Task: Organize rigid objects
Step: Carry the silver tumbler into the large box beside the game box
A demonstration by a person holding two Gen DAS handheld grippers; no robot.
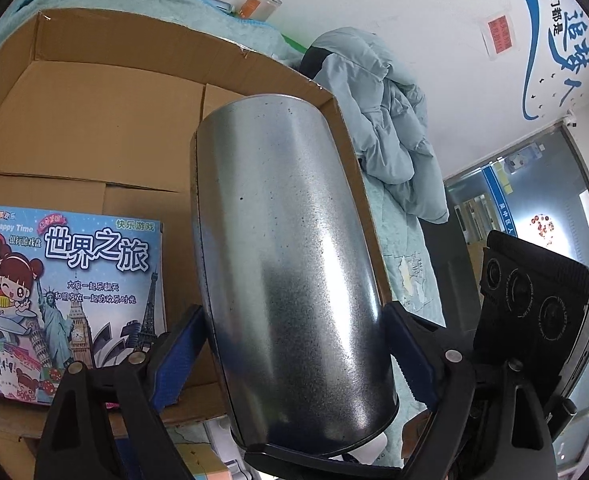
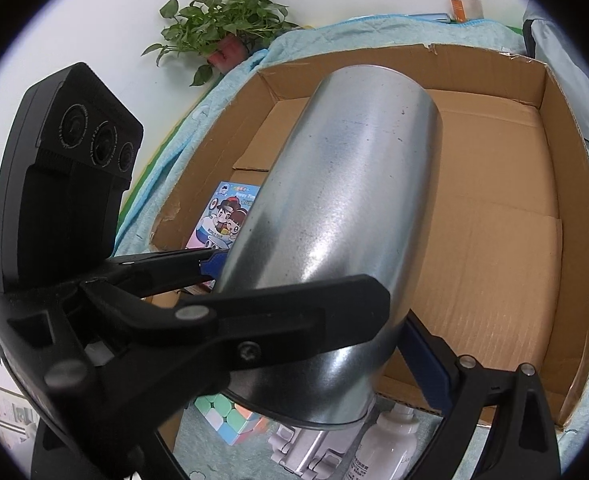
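1. Silver metal tumbler (image 1: 290, 264), one only, sits between the left gripper (image 1: 294, 344) fingers; the blue pads (image 1: 176, 364) spread wide and flank its lower end, apparently pressing both sides.
2. Right gripper (image 2: 314, 344) straddles the same tumbler near its base; whether its fingers press or only flank it cannot be told.
3. The tumbler tilts above one open cardboard box (image 2: 542, 76), its far end over the box interior.
4. One game box (image 1: 66, 280) lies flat in the box's left part; the remaining floor is bare.
5. Outside the near wall: one puzzle cube (image 2: 230, 416), one white bottle (image 2: 390, 440).
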